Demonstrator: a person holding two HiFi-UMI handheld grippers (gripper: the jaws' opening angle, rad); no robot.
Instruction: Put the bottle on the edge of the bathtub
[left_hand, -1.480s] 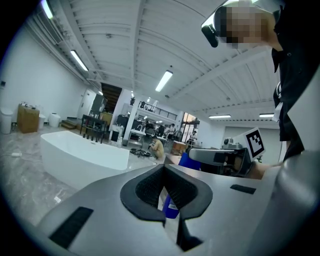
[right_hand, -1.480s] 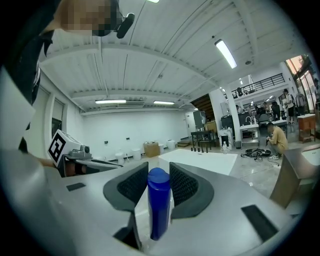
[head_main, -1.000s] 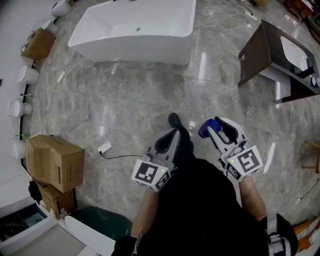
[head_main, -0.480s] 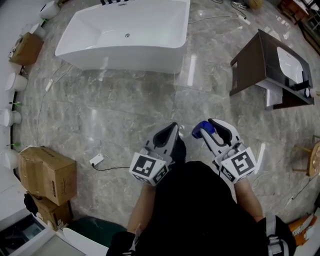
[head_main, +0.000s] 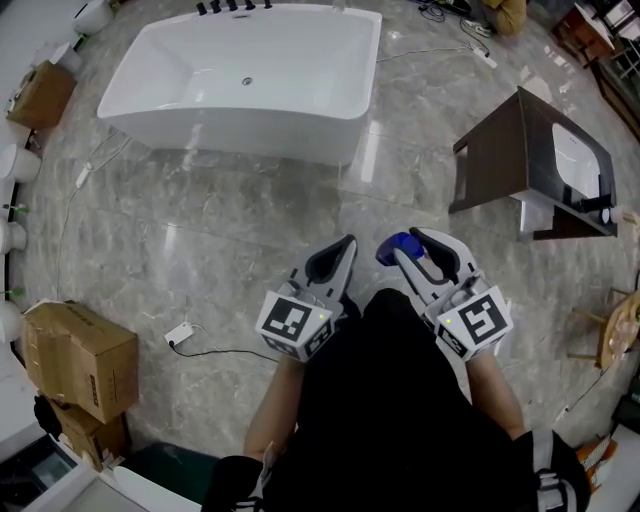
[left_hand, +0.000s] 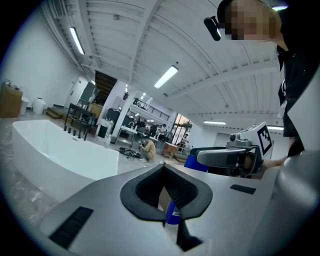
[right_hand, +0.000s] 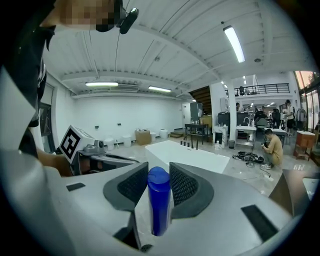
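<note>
A person stands on a grey marble floor (head_main: 230, 220), well apart from a white bathtub (head_main: 225, 138), with a gripper in each hand. The right gripper (right_hand: 153, 176) pinches a blue bottle (right_hand: 159, 202) upright between its jaws, short of the bathtub and not touching it. The left gripper (head_main: 346, 247), just beside it and likewise short of the bathtub, has its jaws pressed together on nothing.
</note>
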